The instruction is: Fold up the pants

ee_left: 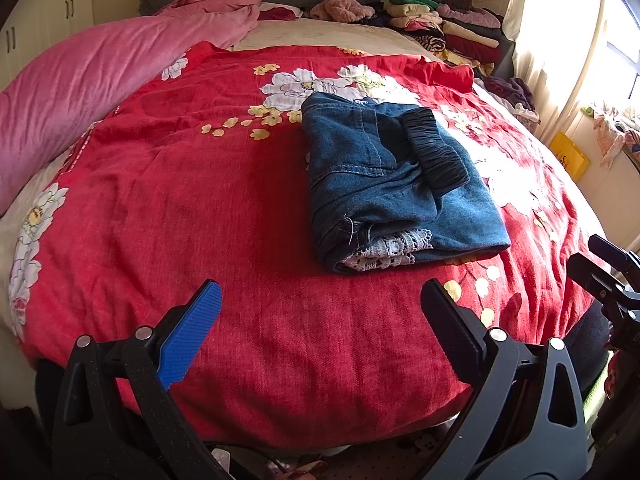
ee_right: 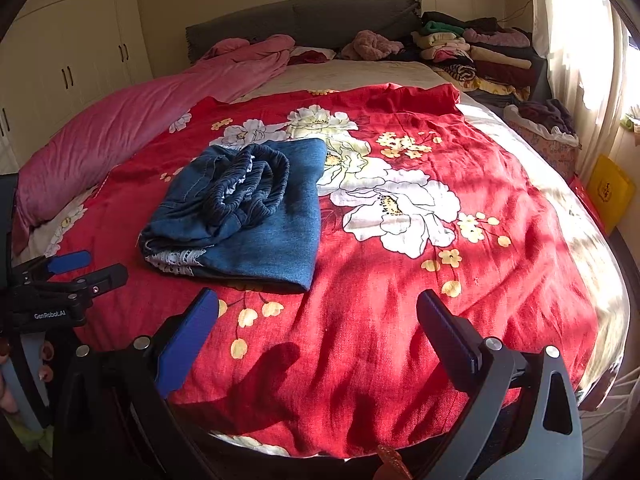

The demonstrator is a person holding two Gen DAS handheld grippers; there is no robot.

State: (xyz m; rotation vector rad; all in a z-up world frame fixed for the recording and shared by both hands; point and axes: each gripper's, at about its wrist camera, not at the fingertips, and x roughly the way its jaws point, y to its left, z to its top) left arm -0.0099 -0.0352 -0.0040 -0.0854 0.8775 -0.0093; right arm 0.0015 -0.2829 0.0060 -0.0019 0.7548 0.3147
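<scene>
Blue denim pants (ee_left: 396, 184) lie folded into a compact bundle on the red floral bedspread (ee_left: 200, 208), with the dark elastic waistband on top and white lace showing at the near edge. They also show in the right wrist view (ee_right: 248, 212), left of centre. My left gripper (ee_left: 320, 312) is open and empty, held back from the pants near the bed's front edge. My right gripper (ee_right: 318, 320) is open and empty, to the right of the pants. The left gripper also shows at the left edge of the right wrist view (ee_right: 86, 268).
A pink quilt (ee_left: 80, 88) lies along the bed's left side. Stacks of folded clothes (ee_left: 452, 28) sit at the head of the bed on the right. A grey headboard (ee_right: 304, 20) stands behind. A yellow bag (ee_right: 608, 192) and a laundry basket (ee_right: 544, 132) stand by the right side.
</scene>
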